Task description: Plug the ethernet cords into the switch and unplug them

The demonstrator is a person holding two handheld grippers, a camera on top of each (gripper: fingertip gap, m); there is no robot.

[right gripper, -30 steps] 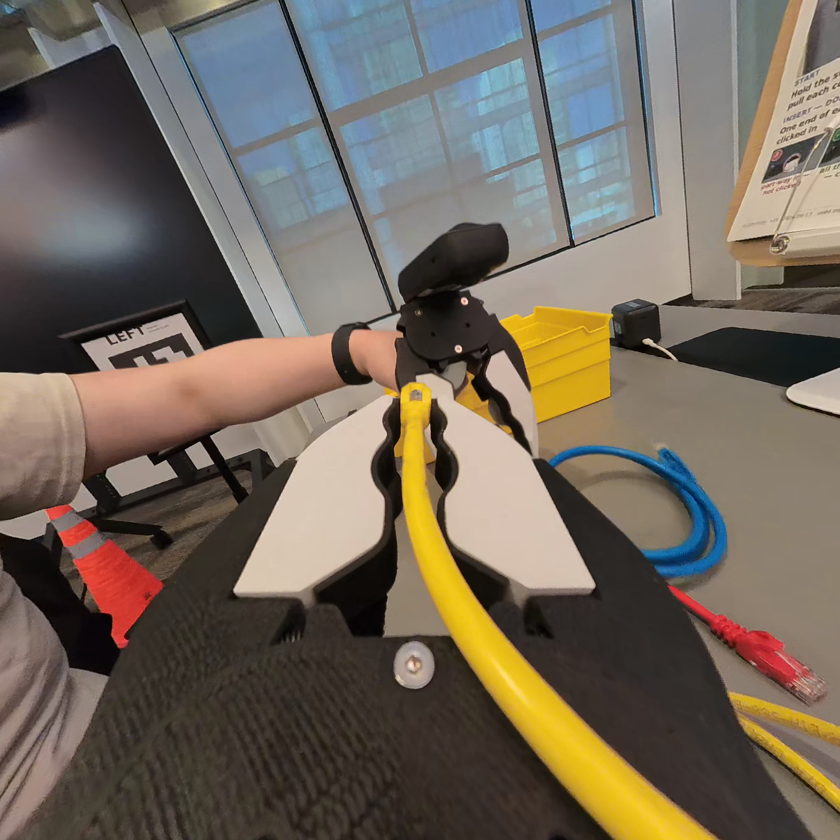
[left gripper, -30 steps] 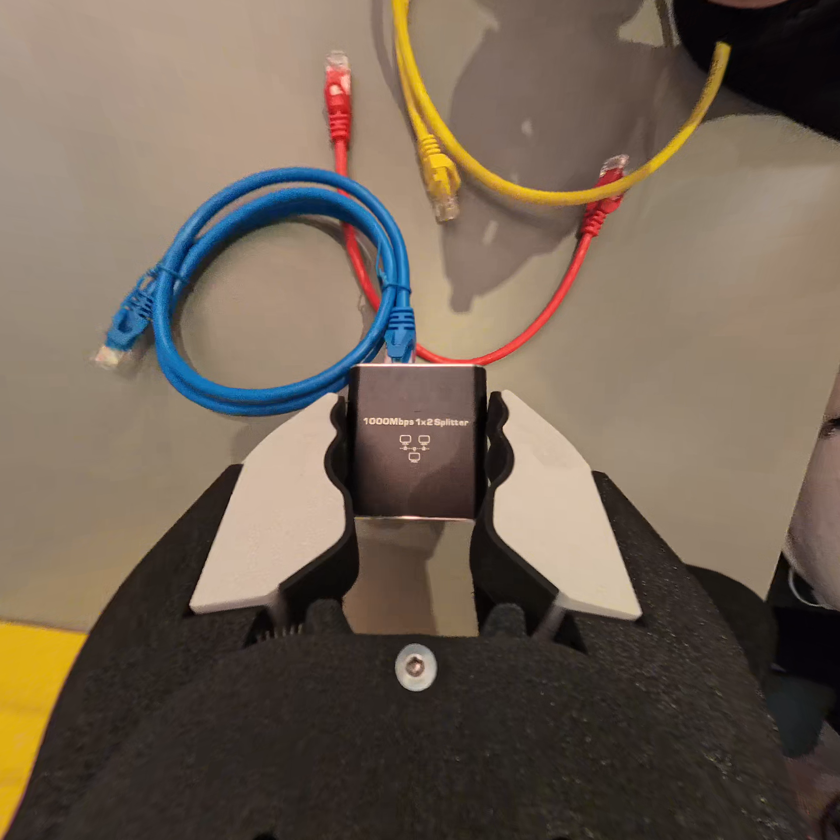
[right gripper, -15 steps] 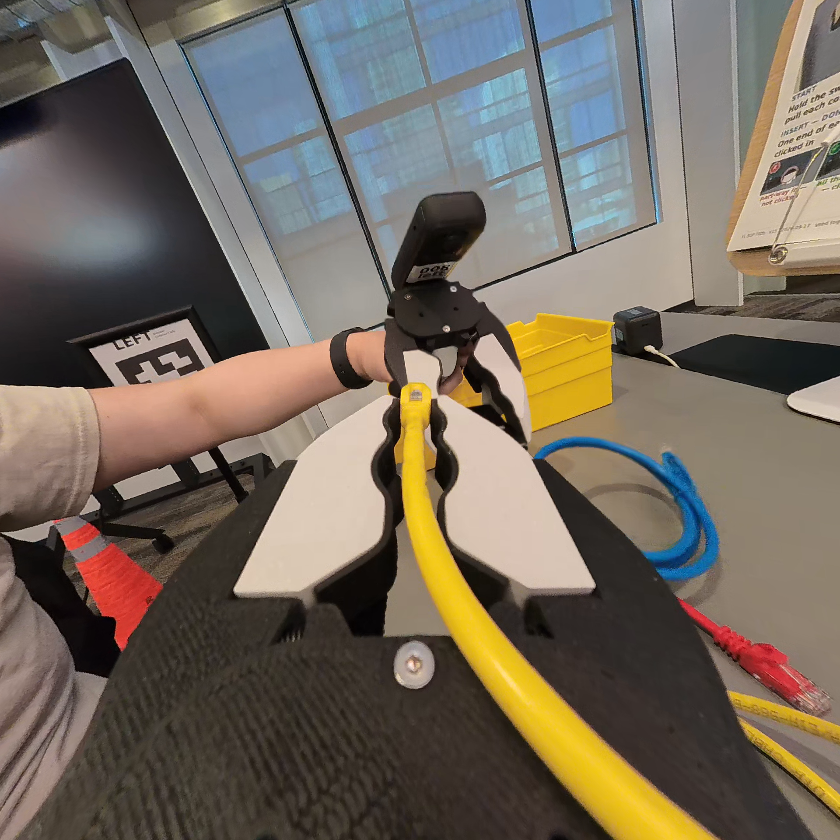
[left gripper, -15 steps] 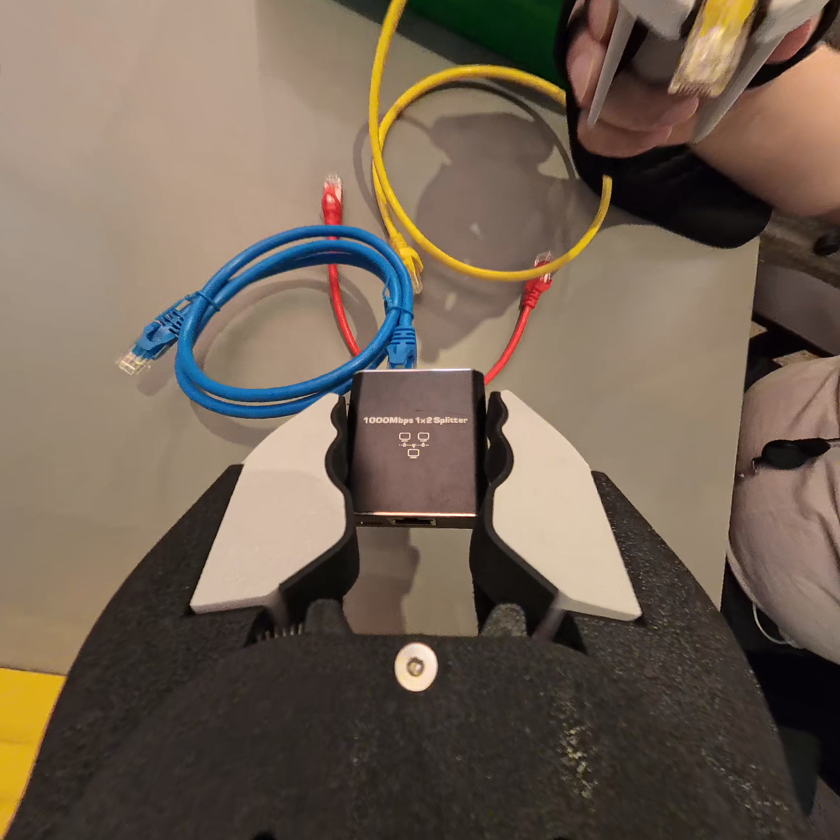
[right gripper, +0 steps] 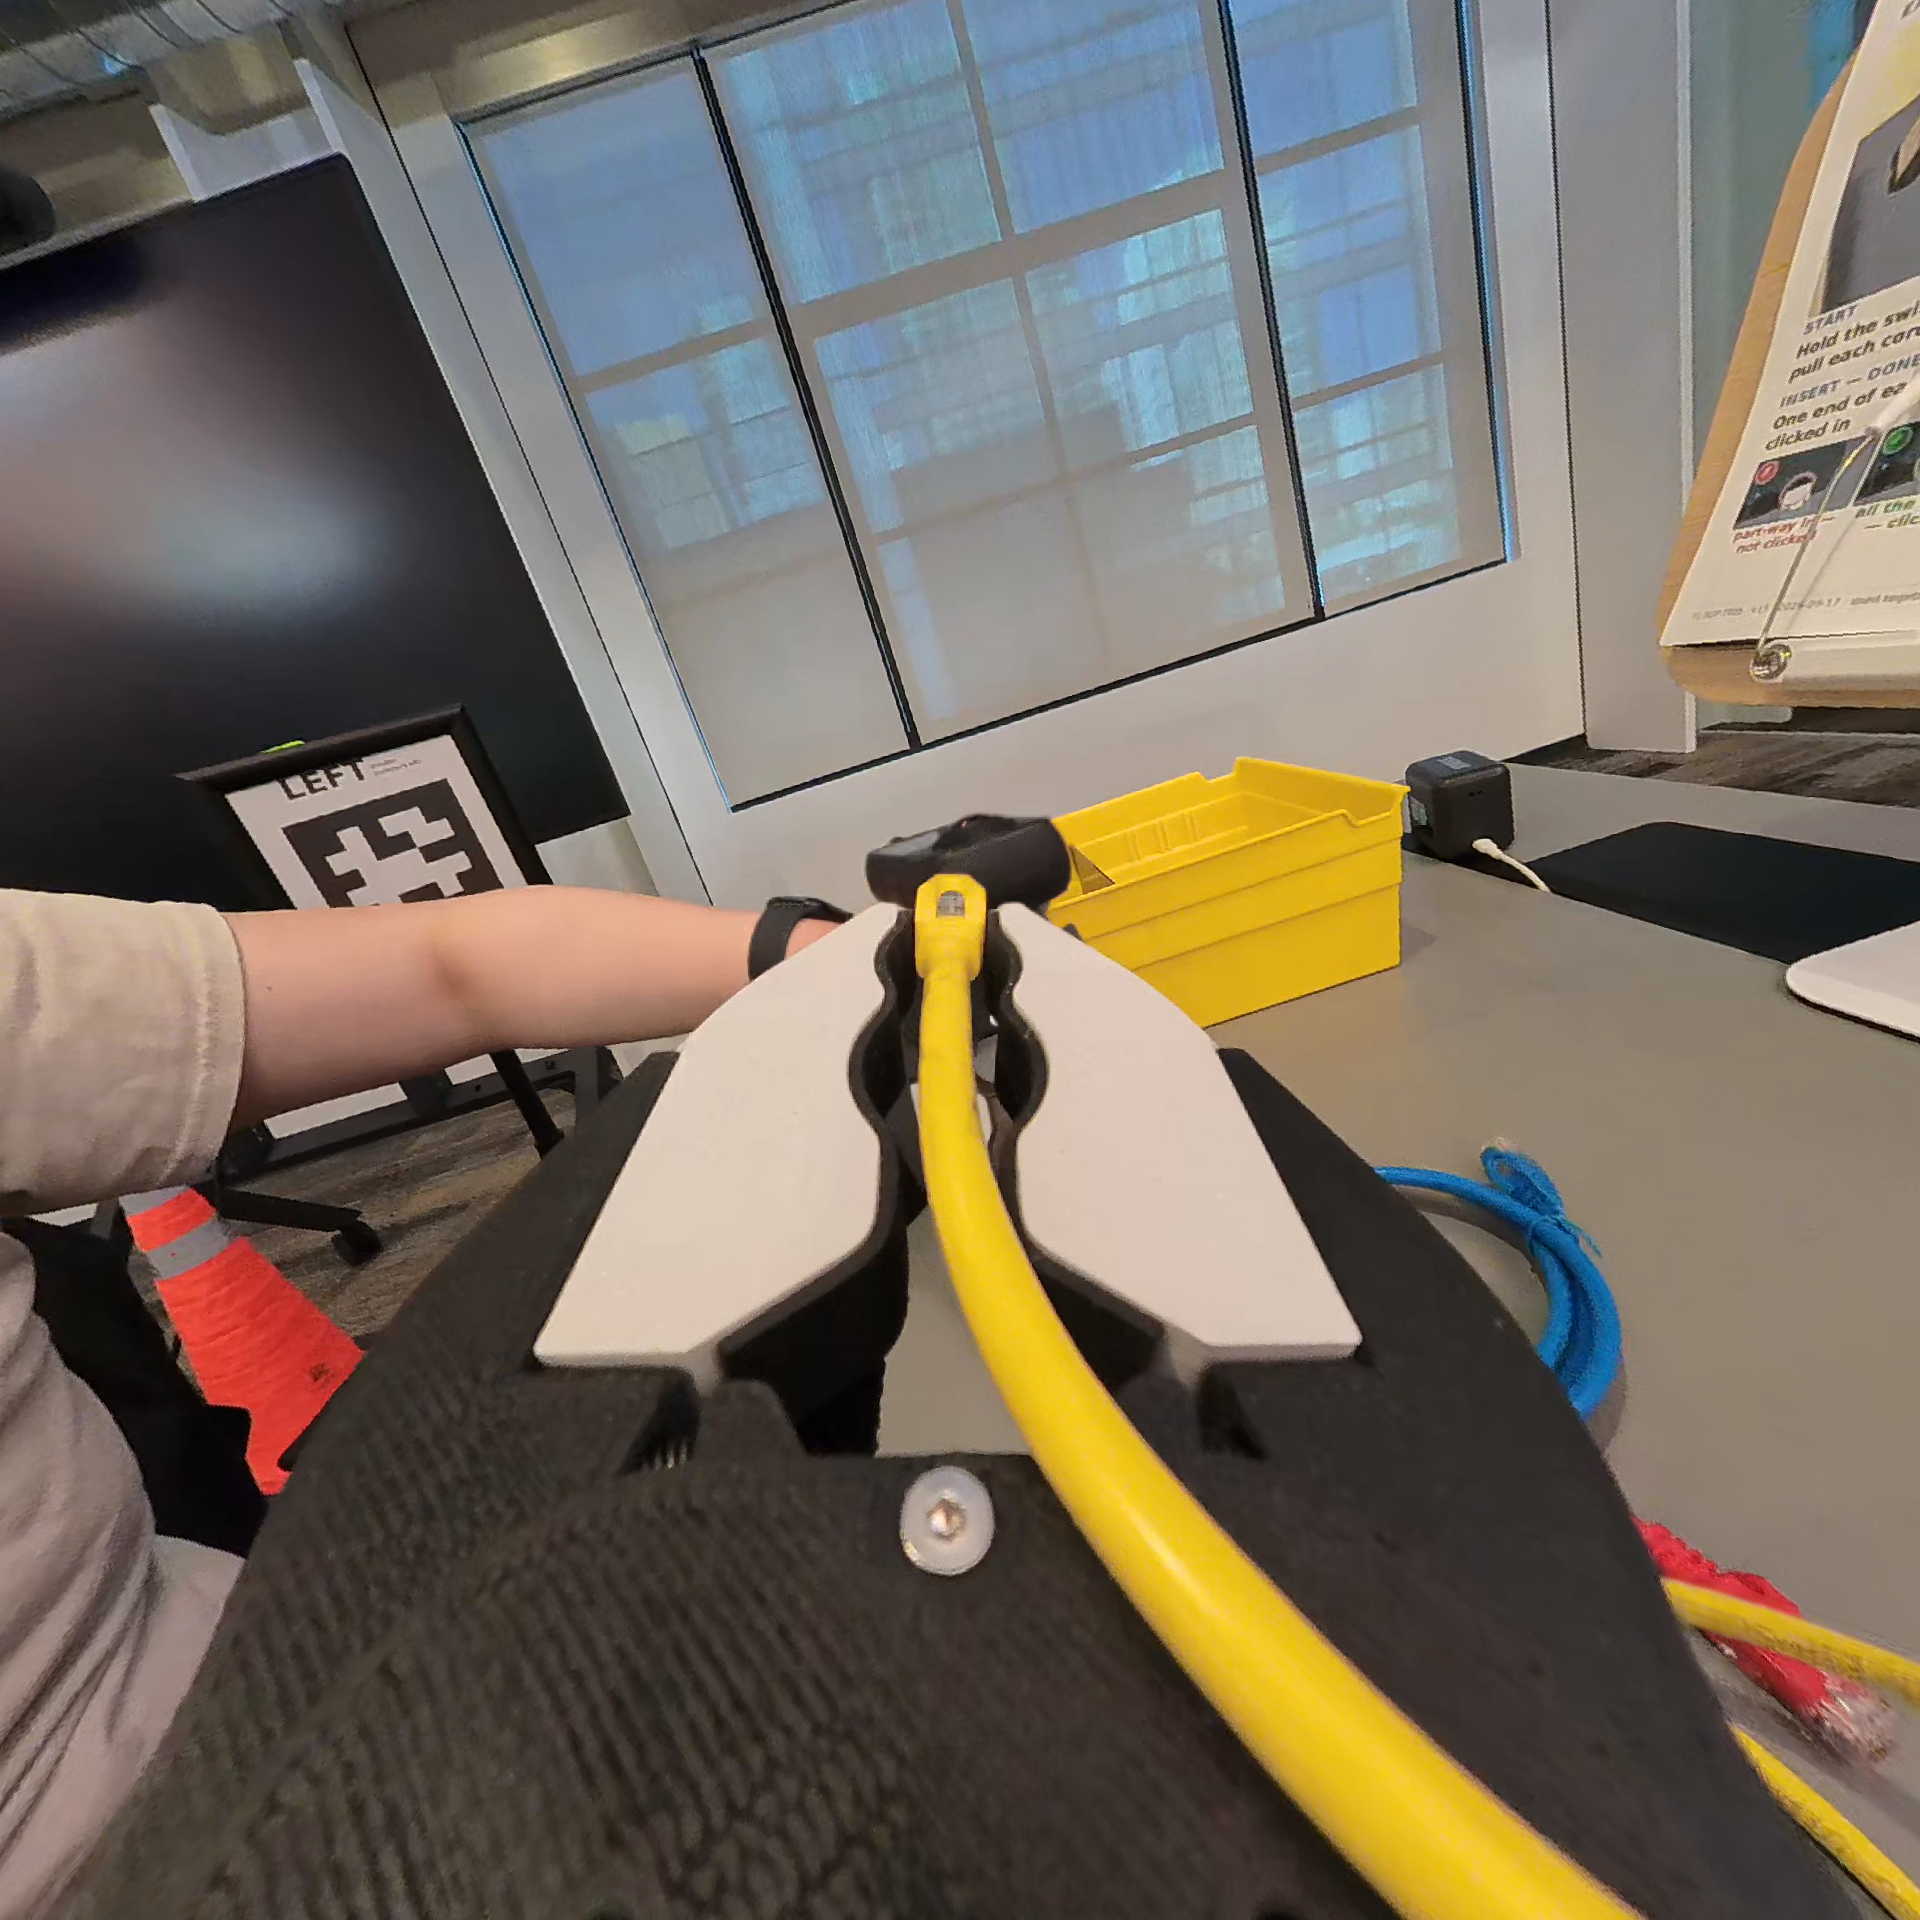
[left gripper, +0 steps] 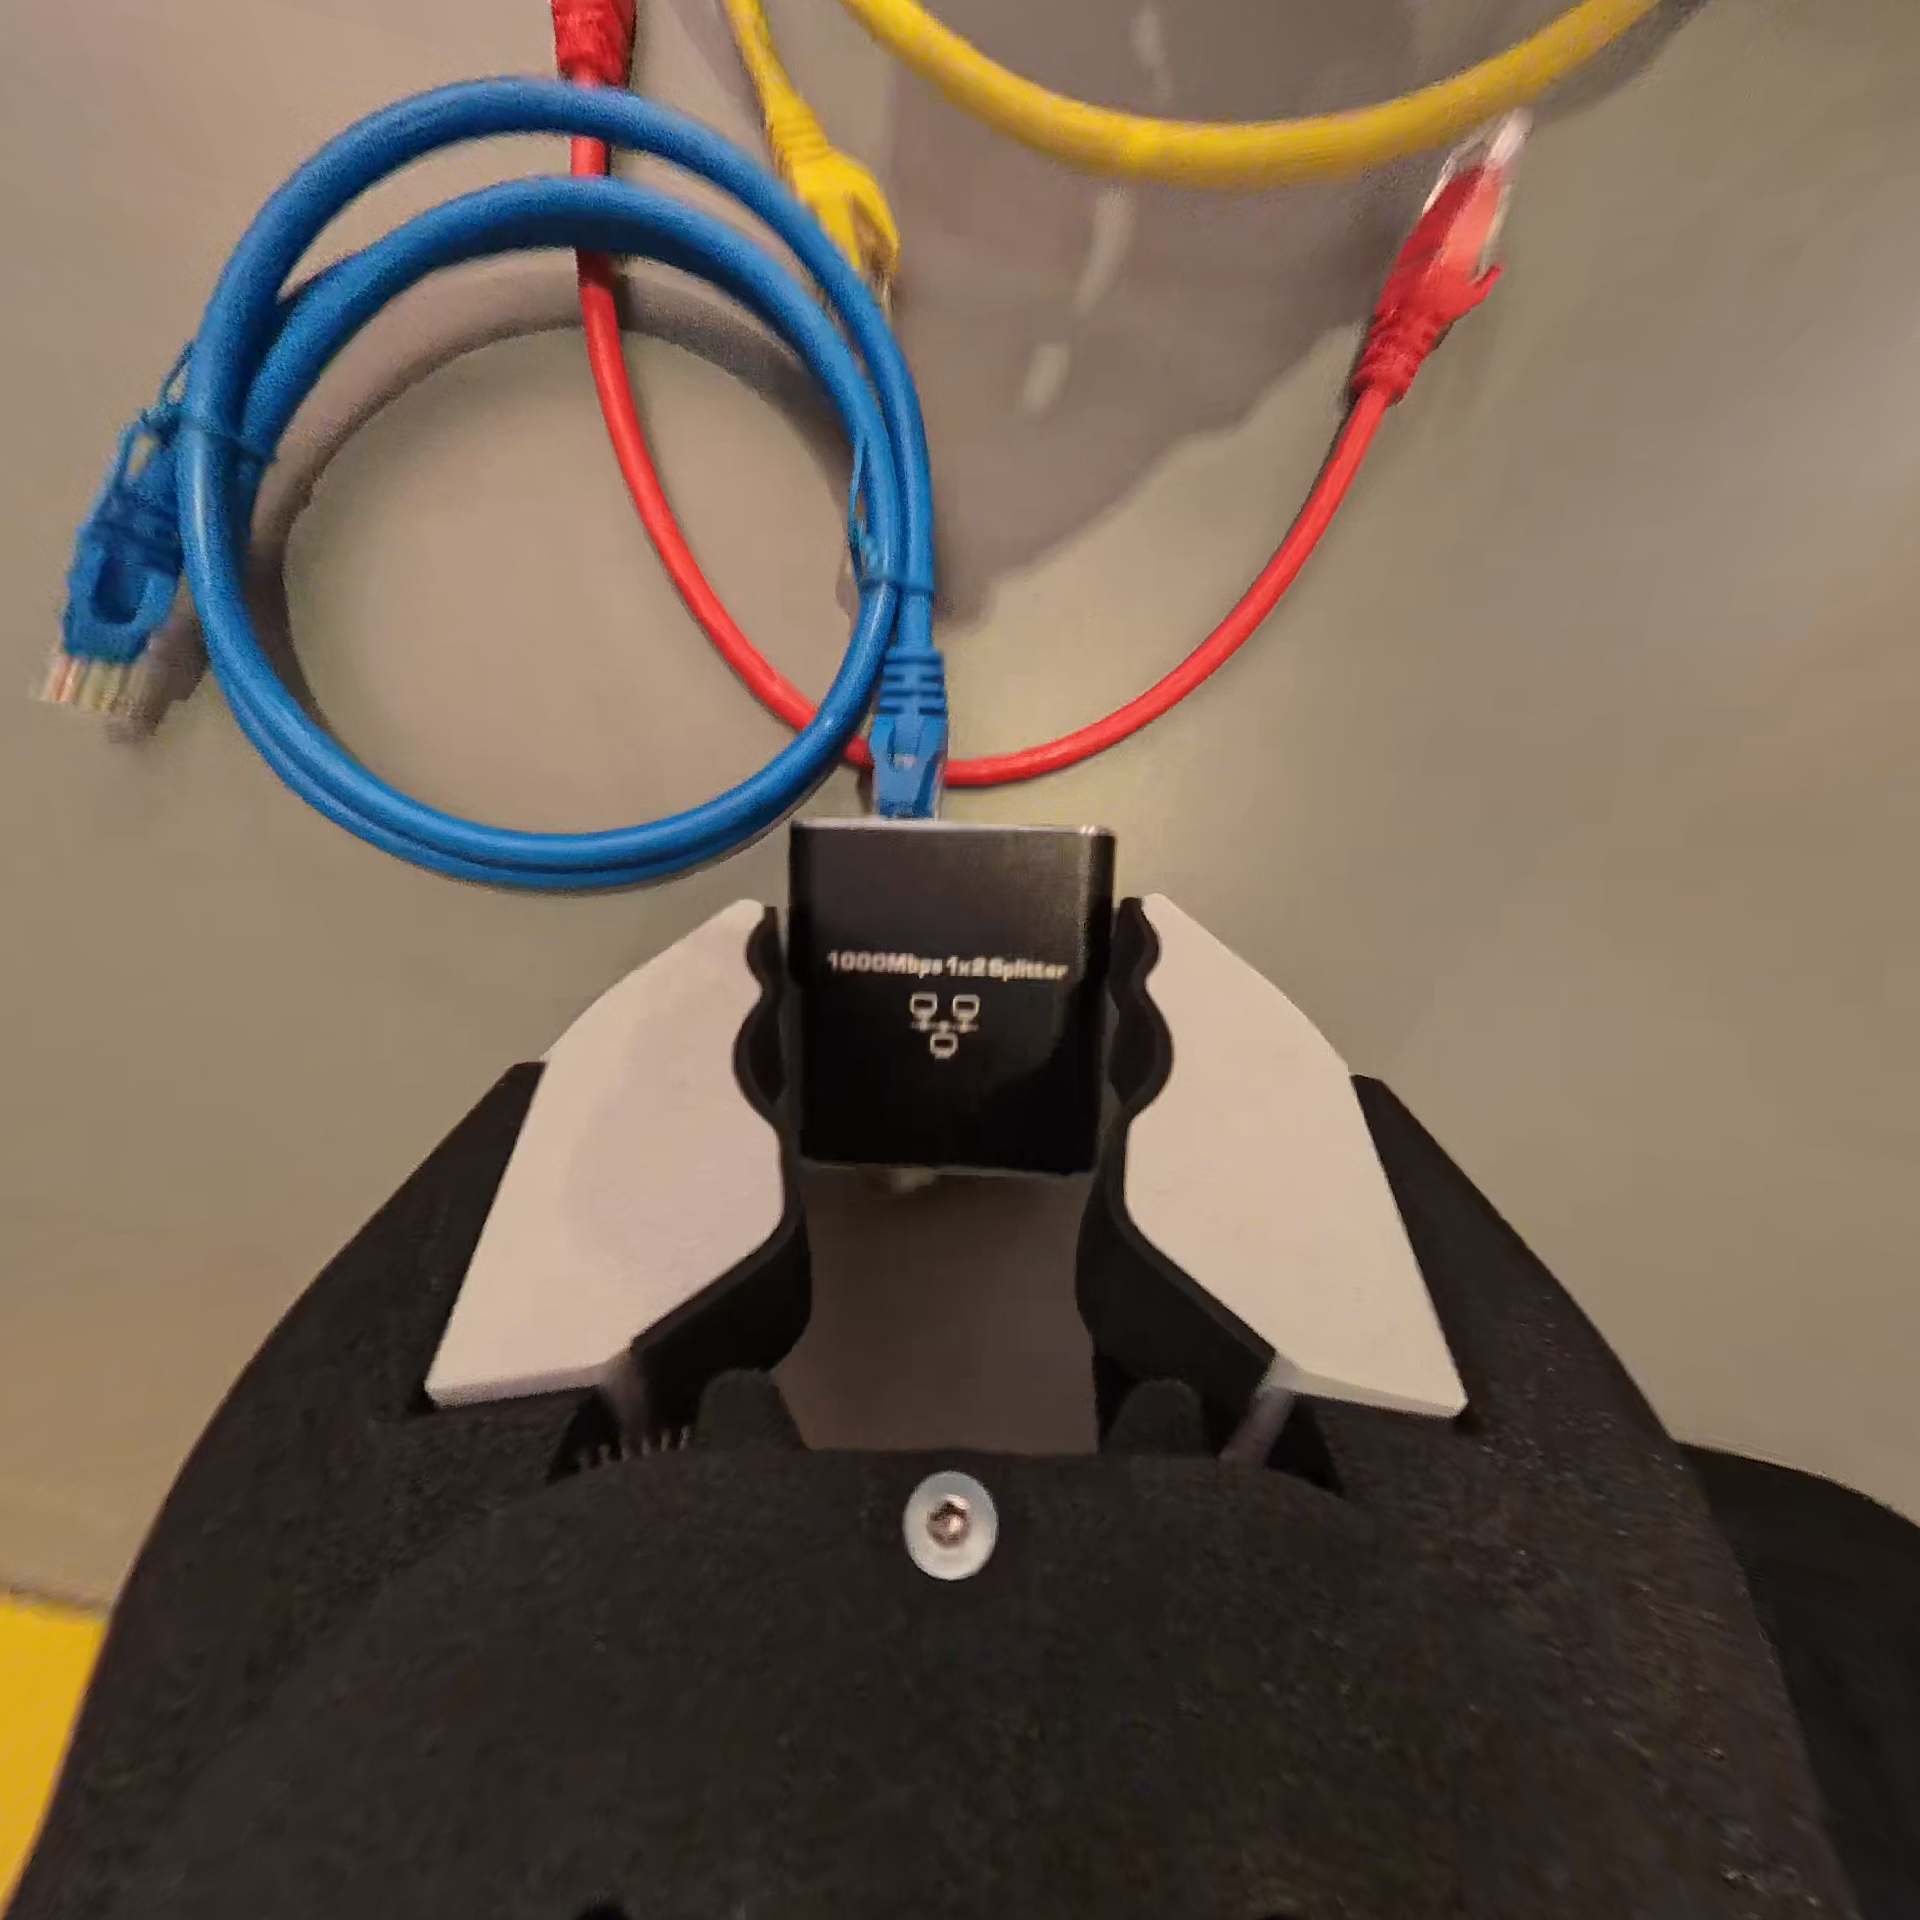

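My left gripper (left gripper: 943, 925) is shut on the black switch box (left gripper: 943, 997), both pads against its sides, above the grey table (left gripper: 1558, 831). A blue cord's plug (left gripper: 906, 738) sits at the box's far face; I cannot tell whether it is seated. The blue cord (left gripper: 499, 468) lies coiled on the table. My right gripper (right gripper: 948, 935) is shut on the yellow cord's plug (right gripper: 943, 920), and the yellow cord (right gripper: 1039, 1299) runs back over the gripper body. The left gripper's black top (right gripper: 966, 854) shows just beyond the plug.
A red cord (left gripper: 1195, 665) and the yellow cord's other end (left gripper: 831, 197) lie on the table past the switch. A yellow bin (right gripper: 1236, 883) stands at the table's far side. A person's forearm (right gripper: 468, 977) reaches in from the left. An orange cone (right gripper: 239, 1330) stands on the floor.
The left gripper with the switch has dropped and tipped towards the table, so the cords look nearer. The right gripper keeps the yellow plug and has lowered level with the left gripper.
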